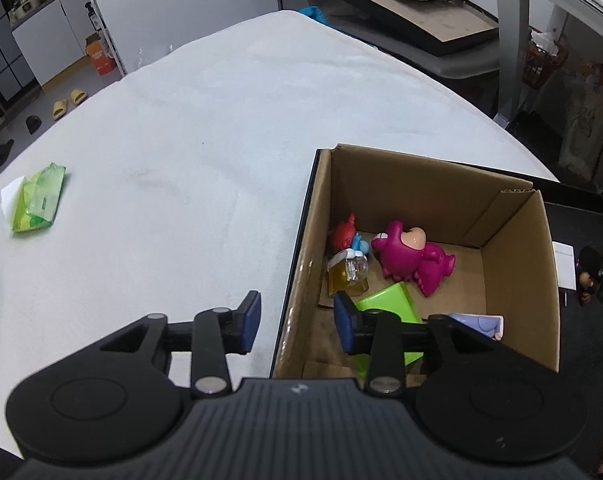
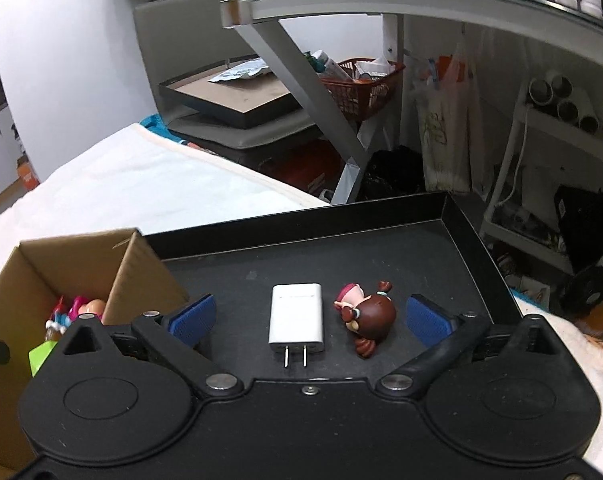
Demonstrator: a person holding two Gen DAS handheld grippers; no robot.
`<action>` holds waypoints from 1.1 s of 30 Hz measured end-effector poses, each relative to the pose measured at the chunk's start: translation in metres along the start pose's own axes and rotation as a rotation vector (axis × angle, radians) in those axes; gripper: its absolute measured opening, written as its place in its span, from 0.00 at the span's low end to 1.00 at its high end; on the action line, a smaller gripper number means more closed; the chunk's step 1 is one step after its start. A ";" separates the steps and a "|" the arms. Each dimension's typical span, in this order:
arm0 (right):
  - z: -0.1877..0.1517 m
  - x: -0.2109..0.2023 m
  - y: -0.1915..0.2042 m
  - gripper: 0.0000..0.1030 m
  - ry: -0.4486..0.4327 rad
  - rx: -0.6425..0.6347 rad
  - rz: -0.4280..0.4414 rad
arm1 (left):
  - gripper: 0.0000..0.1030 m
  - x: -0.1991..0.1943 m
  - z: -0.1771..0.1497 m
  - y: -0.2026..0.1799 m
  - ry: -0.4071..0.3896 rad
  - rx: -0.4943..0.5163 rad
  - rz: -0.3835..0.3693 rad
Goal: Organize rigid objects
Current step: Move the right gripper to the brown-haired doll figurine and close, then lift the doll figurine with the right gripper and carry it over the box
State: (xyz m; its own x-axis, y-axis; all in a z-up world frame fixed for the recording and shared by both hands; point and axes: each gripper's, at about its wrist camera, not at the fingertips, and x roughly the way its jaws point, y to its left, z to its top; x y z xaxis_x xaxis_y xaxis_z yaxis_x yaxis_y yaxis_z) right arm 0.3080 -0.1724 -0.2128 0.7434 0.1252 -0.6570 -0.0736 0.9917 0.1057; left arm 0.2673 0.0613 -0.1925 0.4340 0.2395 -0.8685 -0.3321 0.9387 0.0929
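Right, left wrist view: left gripper (image 1: 297, 322) spread, empty, straddling the near wall of the brown cardboard box (image 1: 513, 280); magenta plastic monster figure (image 1: 411, 258) inside, ahead. Right wrist view: right gripper (image 2: 309, 316) wide apart over the black tray (image 2: 471, 232), white plug charger (image 2: 297, 318) and brown-haired doll figurine (image 2: 367, 316) between its fingers, untouched.

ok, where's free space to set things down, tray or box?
The black tray is bare behind the white charger and doll figure, up to its far wall. The cardboard box has floor free along its right wall; its left side is crowded around the pink toy.
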 end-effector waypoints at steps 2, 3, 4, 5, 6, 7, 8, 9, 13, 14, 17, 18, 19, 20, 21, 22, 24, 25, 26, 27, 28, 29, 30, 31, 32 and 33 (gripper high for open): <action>0.000 0.003 -0.006 0.99 -0.016 0.016 0.001 | 0.41 0.002 0.004 -0.004 0.014 0.026 -0.008; 0.001 0.005 -0.009 0.98 -0.021 0.025 -0.003 | 0.42 0.003 0.006 -0.005 0.024 0.024 -0.004; 0.001 0.008 -0.013 0.95 -0.020 0.033 -0.010 | 0.42 0.004 0.007 -0.006 0.030 0.019 -0.001; 0.000 0.010 -0.016 0.94 -0.022 0.034 -0.020 | 0.42 0.005 0.009 -0.008 0.037 0.017 0.002; 0.000 0.012 -0.018 0.92 -0.028 0.026 -0.033 | 0.42 0.005 0.011 -0.010 0.042 0.020 0.004; -0.001 0.014 -0.019 0.92 -0.033 0.019 -0.043 | 0.42 0.005 0.012 -0.012 0.045 0.024 0.007; -0.001 0.015 -0.021 0.92 -0.033 0.018 -0.045 | 0.43 0.005 0.012 -0.015 0.045 0.029 0.011; 0.000 0.018 -0.022 0.90 -0.027 0.022 -0.039 | 0.43 0.005 0.013 -0.017 0.045 0.036 0.013; -0.001 0.026 -0.026 0.81 0.004 0.032 -0.015 | 0.48 0.004 0.015 -0.027 0.043 0.049 0.038; -0.002 0.028 -0.027 0.79 0.015 0.035 -0.015 | 0.49 0.004 0.016 -0.028 0.042 0.049 0.042; -0.003 0.034 -0.031 0.69 0.048 0.048 -0.034 | 0.50 0.004 0.017 -0.031 0.040 0.054 0.057; -0.004 0.036 -0.033 0.62 0.059 0.058 -0.043 | 0.50 0.004 0.017 -0.032 0.040 0.054 0.060; -0.005 0.038 -0.037 0.55 0.071 0.070 -0.053 | 0.50 0.003 0.017 -0.032 0.039 0.052 0.062; -0.006 0.040 -0.040 0.50 0.084 0.082 -0.051 | 0.51 0.003 0.018 -0.033 0.038 0.052 0.063; -0.007 0.043 -0.042 0.37 0.101 0.092 -0.053 | 0.51 0.003 0.018 -0.033 0.037 0.053 0.064; -0.008 0.043 -0.044 0.35 0.106 0.102 -0.061 | 0.51 0.002 0.018 -0.033 0.035 0.054 0.065; -0.009 0.042 -0.047 0.35 0.101 0.118 -0.068 | 0.51 0.002 0.019 -0.033 0.034 0.057 0.064; -0.009 0.042 -0.048 0.35 0.101 0.117 -0.063 | 0.51 0.002 0.019 -0.033 0.033 0.057 0.064; -0.009 0.041 -0.048 0.35 0.097 0.118 -0.054 | 0.51 0.001 0.019 -0.033 0.032 0.057 0.063; -0.009 0.039 -0.047 0.35 0.090 0.117 -0.045 | 0.51 0.000 0.019 -0.033 0.029 0.059 0.062; -0.009 0.037 -0.047 0.35 0.083 0.111 -0.040 | 0.51 0.000 0.018 -0.034 0.028 0.062 0.061; -0.008 0.035 -0.046 0.35 0.073 0.103 -0.039 | 0.51 -0.001 0.018 -0.034 0.026 0.064 0.062; -0.007 0.033 -0.045 0.35 0.065 0.098 -0.037 | 0.51 -0.001 0.017 -0.034 0.024 0.065 0.062; -0.006 0.032 -0.046 0.35 0.060 0.098 -0.033 | 0.51 -0.001 0.016 -0.034 0.023 0.066 0.061; -0.005 0.031 -0.046 0.35 0.058 0.099 -0.029 | 0.51 -0.002 0.015 -0.034 0.025 0.068 0.059; -0.005 0.030 -0.046 0.35 0.057 0.101 -0.027 | 0.51 -0.002 0.015 -0.033 0.027 0.069 0.056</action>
State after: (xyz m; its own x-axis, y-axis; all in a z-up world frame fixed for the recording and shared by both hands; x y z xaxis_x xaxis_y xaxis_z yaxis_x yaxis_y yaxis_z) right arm 0.3300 -0.2146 -0.2411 0.7050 0.1025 -0.7018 0.0153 0.9871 0.1596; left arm 0.2897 0.0332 -0.1870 0.3935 0.2858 -0.8738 -0.2961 0.9392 0.1738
